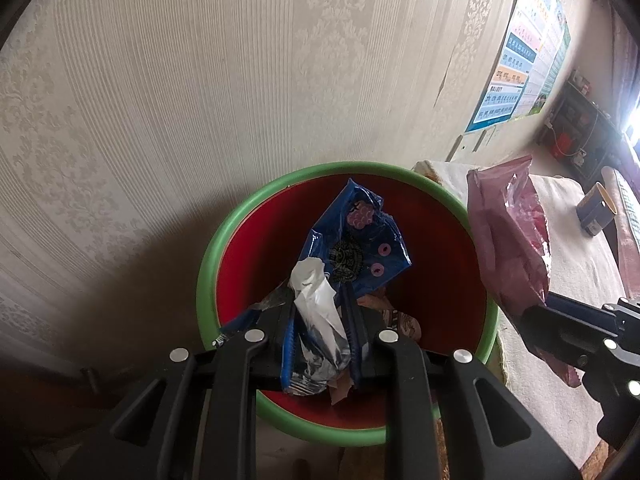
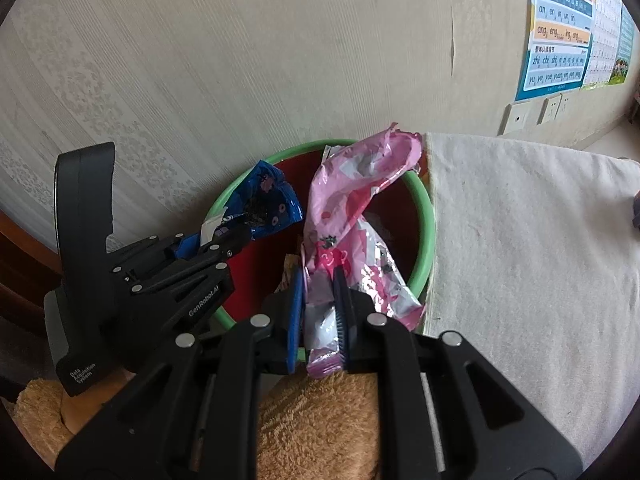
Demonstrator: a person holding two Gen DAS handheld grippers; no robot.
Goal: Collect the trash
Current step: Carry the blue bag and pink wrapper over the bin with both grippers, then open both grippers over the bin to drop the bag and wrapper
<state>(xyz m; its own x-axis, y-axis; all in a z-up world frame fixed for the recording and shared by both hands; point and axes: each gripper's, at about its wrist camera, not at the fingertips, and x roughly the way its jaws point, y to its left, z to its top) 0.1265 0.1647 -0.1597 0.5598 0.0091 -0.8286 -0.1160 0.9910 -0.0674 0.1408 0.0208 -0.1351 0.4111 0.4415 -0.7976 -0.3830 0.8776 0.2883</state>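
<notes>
A red bin with a green rim (image 1: 280, 192) stands against the wall; it also shows in the right wrist view (image 2: 426, 224). My left gripper (image 1: 318, 308) is shut on a blue snack wrapper (image 1: 360, 236) and holds it over the bin's mouth. In the right wrist view the left gripper (image 2: 224, 242) holds that blue wrapper (image 2: 272, 200) at the bin's left rim. My right gripper (image 2: 318, 280) is shut on a pink wrapper (image 2: 344, 196) over the bin's near rim. In the left wrist view the pink wrapper (image 1: 508, 232) hangs at the bin's right edge.
Some brown trash (image 1: 400, 320) lies inside the bin. A surface under a white cloth (image 2: 520, 240) lies to the right of the bin, with a dark box (image 1: 596, 212) on it. A tan plush item (image 2: 320, 420) is below my right gripper. A patterned wall (image 1: 200, 80) is behind.
</notes>
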